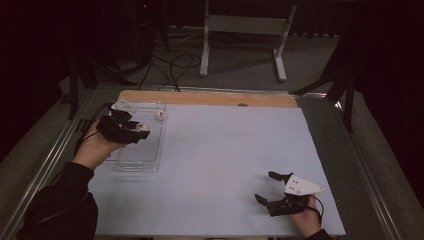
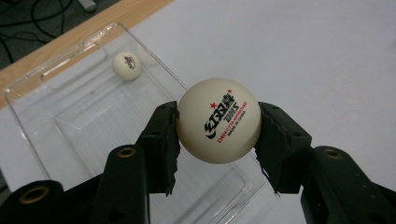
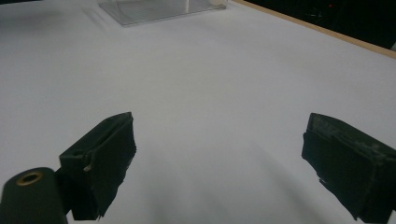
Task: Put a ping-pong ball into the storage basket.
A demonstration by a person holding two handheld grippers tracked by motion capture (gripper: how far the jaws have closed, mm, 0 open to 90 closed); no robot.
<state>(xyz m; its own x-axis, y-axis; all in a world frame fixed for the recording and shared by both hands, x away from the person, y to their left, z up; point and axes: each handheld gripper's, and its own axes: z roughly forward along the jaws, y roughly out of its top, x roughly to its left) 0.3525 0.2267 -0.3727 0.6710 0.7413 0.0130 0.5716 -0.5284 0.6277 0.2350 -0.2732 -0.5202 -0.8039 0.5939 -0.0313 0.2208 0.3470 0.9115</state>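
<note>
Two white table-tennis balls are in sight. One ball (image 2: 219, 120) is pinched between the pads of the left gripper (image 2: 219, 135), held above the single clear plastic tray (image 2: 28, 116) near the table's (image 1: 225, 150) far left corner. The second ball (image 2: 127, 65) lies inside the tray at its far end. The right gripper (image 1: 270, 187) rests near the near right corner, jaws wide apart with nothing between them. The tray's near edge is cut off in the left gripper view.

Left claw (image 1: 141, 131) clamped, forearm angled inward; right claw (image 1: 266, 187) wide apart, low.
</note>
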